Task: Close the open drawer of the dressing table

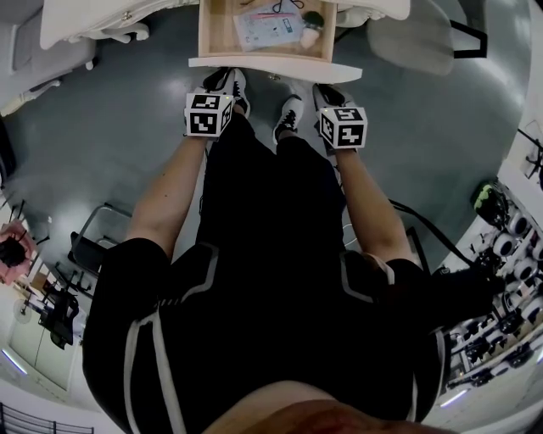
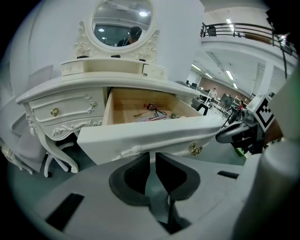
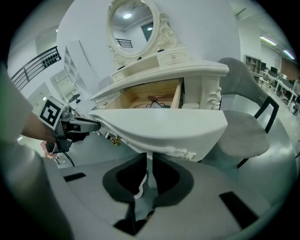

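Step in hand: approach for the push. The drawer (image 2: 150, 133) stands pulled out of the dressing table (image 2: 70, 89). The left gripper (image 2: 152, 157) and right gripper (image 3: 150, 159), each with jaws pressed together and empty, sit at its front panel. The next move likely calls for an even forward push.

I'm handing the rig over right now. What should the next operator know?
Left gripper: jaws together, empty, tips up against the drawer front; contact unclear.
Right gripper: jaws together, empty, at the same front.
Drawer of the dressing table: wide open, small items inside.
Done: both grippers lined up at the front.
Left: push it in evenly until flush.
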A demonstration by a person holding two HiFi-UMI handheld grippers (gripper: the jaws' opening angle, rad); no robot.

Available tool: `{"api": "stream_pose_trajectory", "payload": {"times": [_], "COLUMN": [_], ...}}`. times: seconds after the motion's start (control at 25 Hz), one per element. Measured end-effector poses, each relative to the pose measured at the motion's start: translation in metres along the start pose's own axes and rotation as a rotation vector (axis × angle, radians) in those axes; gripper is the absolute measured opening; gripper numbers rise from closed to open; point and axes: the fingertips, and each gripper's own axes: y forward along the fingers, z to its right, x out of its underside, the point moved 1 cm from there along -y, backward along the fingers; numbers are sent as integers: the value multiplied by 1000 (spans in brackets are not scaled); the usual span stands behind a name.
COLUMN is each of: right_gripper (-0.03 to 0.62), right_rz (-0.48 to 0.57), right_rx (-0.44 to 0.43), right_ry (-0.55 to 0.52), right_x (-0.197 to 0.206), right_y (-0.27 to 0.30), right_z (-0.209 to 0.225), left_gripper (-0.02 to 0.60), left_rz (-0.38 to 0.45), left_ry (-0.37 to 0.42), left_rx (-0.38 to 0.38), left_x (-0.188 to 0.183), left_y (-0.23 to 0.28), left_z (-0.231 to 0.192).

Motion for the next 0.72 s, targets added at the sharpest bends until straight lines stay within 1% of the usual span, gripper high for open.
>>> {"api": "stream_pose_trajectory", "payload": {"times": [0.44,0.6,0.72], "right_gripper": [32,26,26], "right_rz": [27,33,41], "right_rx": [40,64,78], "right_ry": [50,92,116], "right_x": [-29,-38,-46], "right_y": [11,16,19], "right_z": [12,16,20], "left_gripper": [41,41,41], "left_rz": [0,-11,-17], "left_ry": [27,1,6], "left_rx": [32,26,32], "left_x": [-24,-30,-37], "left_y": [16,21,26], "left_z": [-11,-21,-24]}}
